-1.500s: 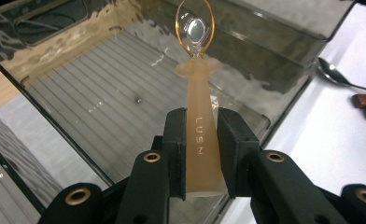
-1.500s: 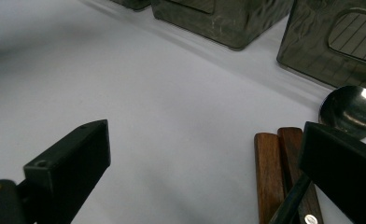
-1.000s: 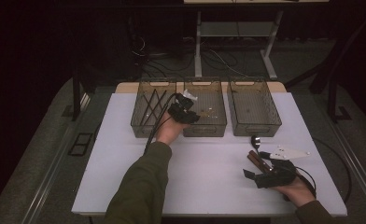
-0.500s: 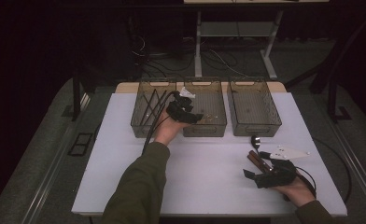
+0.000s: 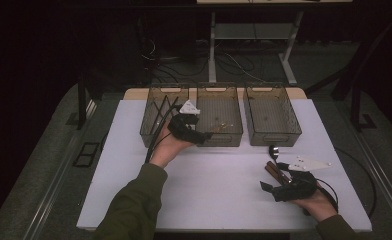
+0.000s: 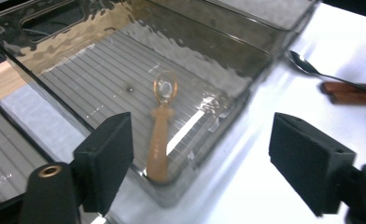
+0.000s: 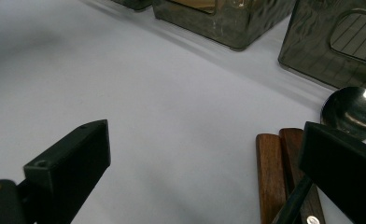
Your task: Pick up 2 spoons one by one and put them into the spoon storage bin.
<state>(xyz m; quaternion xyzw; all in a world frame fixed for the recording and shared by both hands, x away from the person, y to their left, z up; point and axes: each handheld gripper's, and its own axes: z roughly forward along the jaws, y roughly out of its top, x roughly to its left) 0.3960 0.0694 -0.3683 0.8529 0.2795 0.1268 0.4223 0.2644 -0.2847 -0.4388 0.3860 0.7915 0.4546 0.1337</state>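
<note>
An amber plastic spoon [image 6: 160,135] lies in the middle clear bin [image 5: 231,140], its handle leaning on the near wall; from above the spoon [image 5: 223,125] is a small glint. My left gripper [image 5: 203,136] hovers at that bin's front left corner. In its own view the left gripper [image 6: 204,158] stands open with nothing between the pads, its jaws having just been opening. My right gripper [image 5: 273,182] rests open on the table at the front right, beside two wooden-handled pieces [image 7: 274,177] and a metal spoon [image 7: 351,109].
Three clear bins stand in a row at the back: the left bin [image 5: 151,131] holds dark sticks, and the right bin [image 5: 274,139] looks bare. The metal spoon [image 5: 273,150] and wooden handles [image 5: 275,172] lie close to the right hand.
My left gripper has drawn back from over the middle bin toward its front edge and opened its jaws. The right hand has stayed where it was.
</note>
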